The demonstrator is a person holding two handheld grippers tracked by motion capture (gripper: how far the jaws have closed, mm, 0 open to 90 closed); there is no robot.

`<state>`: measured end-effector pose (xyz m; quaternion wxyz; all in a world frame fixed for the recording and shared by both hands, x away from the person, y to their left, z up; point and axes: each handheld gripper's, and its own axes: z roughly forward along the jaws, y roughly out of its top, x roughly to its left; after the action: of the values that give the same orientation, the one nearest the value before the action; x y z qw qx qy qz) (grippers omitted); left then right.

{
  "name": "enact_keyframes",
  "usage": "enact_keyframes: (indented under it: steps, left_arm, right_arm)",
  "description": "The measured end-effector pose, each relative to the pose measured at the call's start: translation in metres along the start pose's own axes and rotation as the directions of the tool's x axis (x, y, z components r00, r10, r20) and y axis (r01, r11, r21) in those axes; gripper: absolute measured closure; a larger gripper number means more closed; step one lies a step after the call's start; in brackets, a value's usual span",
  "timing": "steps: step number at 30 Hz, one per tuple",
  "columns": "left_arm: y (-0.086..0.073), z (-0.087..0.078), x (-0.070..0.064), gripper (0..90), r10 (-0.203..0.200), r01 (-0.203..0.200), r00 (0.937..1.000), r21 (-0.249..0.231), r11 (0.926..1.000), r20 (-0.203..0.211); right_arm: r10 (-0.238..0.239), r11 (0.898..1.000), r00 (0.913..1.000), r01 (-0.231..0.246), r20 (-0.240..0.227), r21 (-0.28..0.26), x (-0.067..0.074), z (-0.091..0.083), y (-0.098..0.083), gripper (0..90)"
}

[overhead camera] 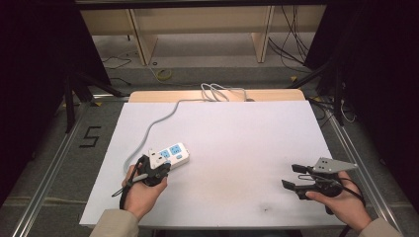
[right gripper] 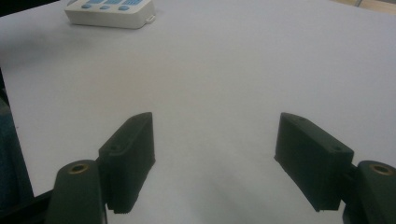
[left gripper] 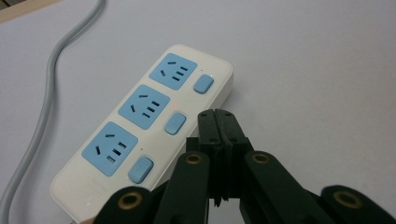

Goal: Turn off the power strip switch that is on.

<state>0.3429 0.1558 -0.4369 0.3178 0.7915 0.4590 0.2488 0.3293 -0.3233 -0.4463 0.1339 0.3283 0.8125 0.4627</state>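
Looks like a job of pushing the buttons on a white power strip (overhead camera: 170, 154). Found lying flat on the left part of the counter (overhead camera: 237, 133), toward the near edge, with its grey cord (overhead camera: 148, 131) running off to the far side. Has three blue sockets and three blue buttons in a row.

Holding the left hand-held gripper (overhead camera: 157, 168) right over the near end of the power strip. Shown up close in the left gripper view with jaws squeezed tight together and nothing between them. Pointing like one finger at the side of the strip with the buttons. Tips just beside the middle button (left gripper: 175, 123), maybe touching the white edge there; hard to tell. Not squarely on top of that button.

Holding the right hand-held gripper (overhead camera: 290, 176) far off on the right part of the counter, well apart from the power strip. Kept with jaws wide apart and nothing in them, plain to see in the right gripper view too. Just waiting, by the look of it.

So how far along? Probably early, or somewhere in the middle. Got the closed jaws to the strip, ready to poke. Can see a tiny light by the far button (left gripper: 203, 84) and a tiny red dot by the middle one, but cannot tell from that which buttons are on. Left to do, most likely: press down on the middle button, then maybe the near button (left gripper: 140, 169), then lift away.
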Motion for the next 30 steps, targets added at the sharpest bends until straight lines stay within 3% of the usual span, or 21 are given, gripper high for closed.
enact_keyframes:
  steps: [30]
  left_arm:
    - [0.017,0.026,0.012,90.0,-0.029,0.031,0.9992,0.064,0.9975,-0.029]
  right_arm:
    - [0.001,1.000,1.0000,-0.001,-0.003,0.000,0.000,0.001,0.000,28.6]
